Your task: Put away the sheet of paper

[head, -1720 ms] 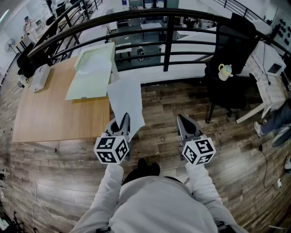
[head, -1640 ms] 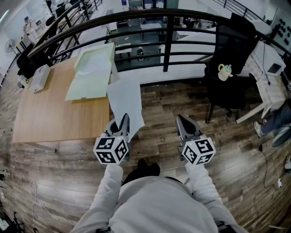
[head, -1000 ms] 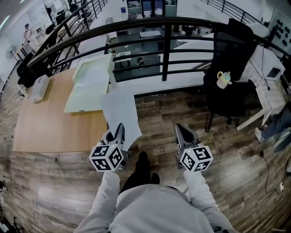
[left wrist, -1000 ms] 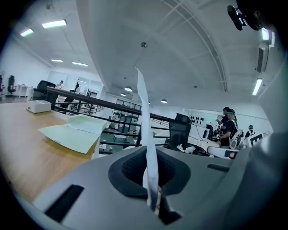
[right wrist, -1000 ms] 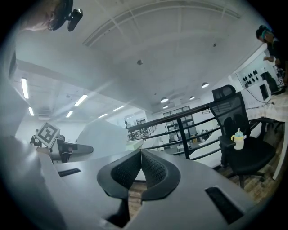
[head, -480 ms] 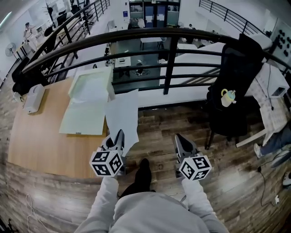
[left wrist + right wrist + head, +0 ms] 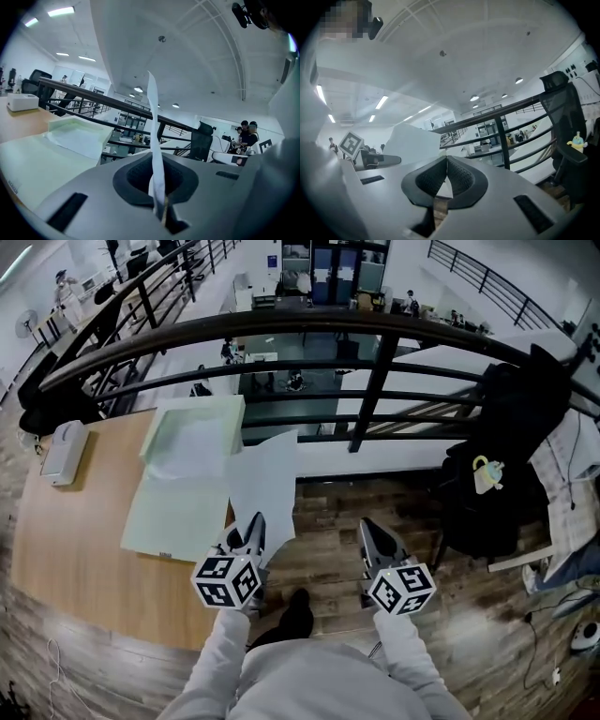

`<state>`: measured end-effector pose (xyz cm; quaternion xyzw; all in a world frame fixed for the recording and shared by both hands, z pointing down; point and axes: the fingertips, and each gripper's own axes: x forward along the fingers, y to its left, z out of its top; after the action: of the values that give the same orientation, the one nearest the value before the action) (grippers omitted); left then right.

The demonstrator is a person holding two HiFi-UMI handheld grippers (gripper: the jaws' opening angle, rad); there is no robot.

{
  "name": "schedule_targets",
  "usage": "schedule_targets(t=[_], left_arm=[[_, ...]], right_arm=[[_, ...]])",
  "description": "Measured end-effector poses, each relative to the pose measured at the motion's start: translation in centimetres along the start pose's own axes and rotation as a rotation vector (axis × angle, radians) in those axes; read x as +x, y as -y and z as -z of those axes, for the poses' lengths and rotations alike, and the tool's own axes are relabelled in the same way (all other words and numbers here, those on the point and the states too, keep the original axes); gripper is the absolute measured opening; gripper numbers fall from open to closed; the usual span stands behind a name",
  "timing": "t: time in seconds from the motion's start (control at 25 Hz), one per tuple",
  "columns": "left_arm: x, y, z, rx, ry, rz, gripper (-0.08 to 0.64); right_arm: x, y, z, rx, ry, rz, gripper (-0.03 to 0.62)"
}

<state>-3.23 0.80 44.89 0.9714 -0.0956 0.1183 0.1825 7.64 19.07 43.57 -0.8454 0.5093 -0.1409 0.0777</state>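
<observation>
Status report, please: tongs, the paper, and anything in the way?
Left tongs shut on sheet of paper, sticking out ahead beside table edge. Right tongs shut, empty. Nothing between paper and table.

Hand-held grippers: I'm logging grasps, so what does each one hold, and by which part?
The left hand-held gripper is shut on the sheet of paper, pinching its near edge. The right hand-held gripper is shut, with nothing in it.
</observation>
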Motion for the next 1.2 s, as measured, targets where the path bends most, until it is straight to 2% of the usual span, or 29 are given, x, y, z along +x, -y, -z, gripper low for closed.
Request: schedule_targets(t=[0.4,0.72,0.96,1.2], left_arm=[[3.7,-4.1,-3.1,-0.022,0.024,-0.039,0.017],[6.5,-6.4,-4.4,-0.042,0.046,-0.123,0.017],[9.0,-7.9,-6.7,-0.086,0.095,-0.224,0.017],[9.3,-9.2,-8.2,-0.124,0.158,-0.345,0.017]], right_arm=[[8.1,0.5,-1.3,0.013,-0.019,-0.055,0.028],[13.9,2.2,-2.6,0.0,-0.041,-0.141,0.028],[19.7,3.7,-4.9,-0.013,-0.067,-0.255,0.028],[24.6,2.8,-5.6,-0.031,-0.113,-0.404,0.028]])
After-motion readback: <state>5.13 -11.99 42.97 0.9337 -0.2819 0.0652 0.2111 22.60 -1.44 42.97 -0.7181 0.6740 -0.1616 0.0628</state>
